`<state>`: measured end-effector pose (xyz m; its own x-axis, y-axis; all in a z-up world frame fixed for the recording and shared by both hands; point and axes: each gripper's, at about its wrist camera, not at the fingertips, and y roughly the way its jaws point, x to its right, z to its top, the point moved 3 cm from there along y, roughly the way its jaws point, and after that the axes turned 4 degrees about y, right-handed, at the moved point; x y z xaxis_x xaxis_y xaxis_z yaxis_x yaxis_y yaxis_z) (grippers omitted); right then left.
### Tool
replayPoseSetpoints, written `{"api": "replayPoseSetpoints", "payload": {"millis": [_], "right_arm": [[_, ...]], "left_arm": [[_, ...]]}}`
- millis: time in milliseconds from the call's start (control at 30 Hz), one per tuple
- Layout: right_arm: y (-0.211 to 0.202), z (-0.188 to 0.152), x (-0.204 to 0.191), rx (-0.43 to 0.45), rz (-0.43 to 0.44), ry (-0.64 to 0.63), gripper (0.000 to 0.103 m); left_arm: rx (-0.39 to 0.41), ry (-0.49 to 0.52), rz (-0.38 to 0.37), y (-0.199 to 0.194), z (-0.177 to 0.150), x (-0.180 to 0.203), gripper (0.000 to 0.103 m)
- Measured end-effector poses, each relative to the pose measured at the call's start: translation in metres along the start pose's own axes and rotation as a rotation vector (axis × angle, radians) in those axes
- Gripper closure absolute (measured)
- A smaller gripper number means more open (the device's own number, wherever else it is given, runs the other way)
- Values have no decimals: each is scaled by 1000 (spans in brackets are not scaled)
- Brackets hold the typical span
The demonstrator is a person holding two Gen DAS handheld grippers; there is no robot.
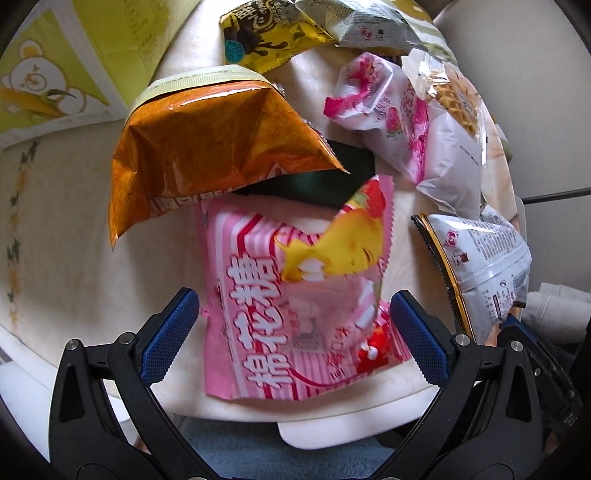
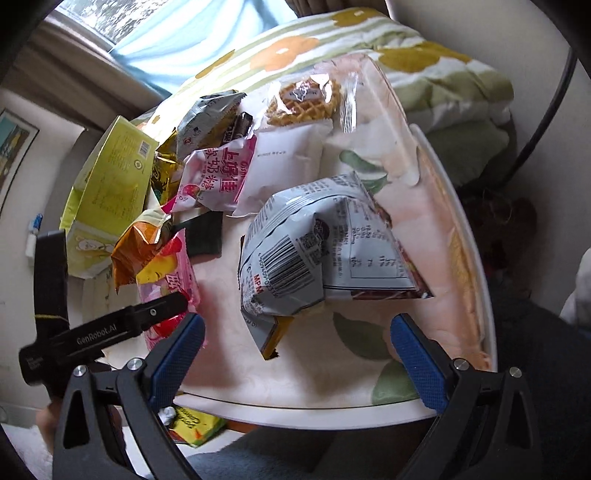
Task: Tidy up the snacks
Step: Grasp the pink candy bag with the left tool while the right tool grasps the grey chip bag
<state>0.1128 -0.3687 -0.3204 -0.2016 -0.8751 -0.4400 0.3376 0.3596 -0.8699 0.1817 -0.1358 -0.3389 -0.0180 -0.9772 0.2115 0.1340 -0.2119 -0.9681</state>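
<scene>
A pink marshmallow bag (image 1: 280, 306) lies on the table between the open fingers of my left gripper (image 1: 291, 314); the pads do not touch it. An orange foil bag (image 1: 207, 147) lies just beyond it. My right gripper (image 2: 297, 339) is open over a grey-white snack bag (image 2: 314, 254), whose lower corner reaches between the fingers. The pink bag (image 2: 166, 284) and orange bag (image 2: 140, 243) also show at the left of the right wrist view, with the left gripper's black body (image 2: 110, 328) over them.
More snacks lie on the round white table (image 2: 476, 295): a pink candy bag (image 2: 214, 173), a waffle pack (image 2: 299, 110), a yellow chocolate bag (image 1: 266, 29), a grey bag (image 2: 210, 110). A yellow-green box (image 2: 110, 192) stands at the left. A dark flat object (image 1: 314, 181) lies mid-table.
</scene>
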Motion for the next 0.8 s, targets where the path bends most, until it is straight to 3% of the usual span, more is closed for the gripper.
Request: {"api": "replayPoseSetpoints", "payload": {"millis": [200, 467, 800], "right_arm": [[14, 7, 2, -8, 38, 84, 3], [21, 19, 13, 35, 35, 203, 3], [27, 31, 21, 51, 47, 271, 3]], "left_arm": [[-27, 15, -26, 10, 1, -2, 10], [-18, 61, -65, 9, 0, 7, 32], [-53, 71, -105, 5, 3, 16, 37]]}}
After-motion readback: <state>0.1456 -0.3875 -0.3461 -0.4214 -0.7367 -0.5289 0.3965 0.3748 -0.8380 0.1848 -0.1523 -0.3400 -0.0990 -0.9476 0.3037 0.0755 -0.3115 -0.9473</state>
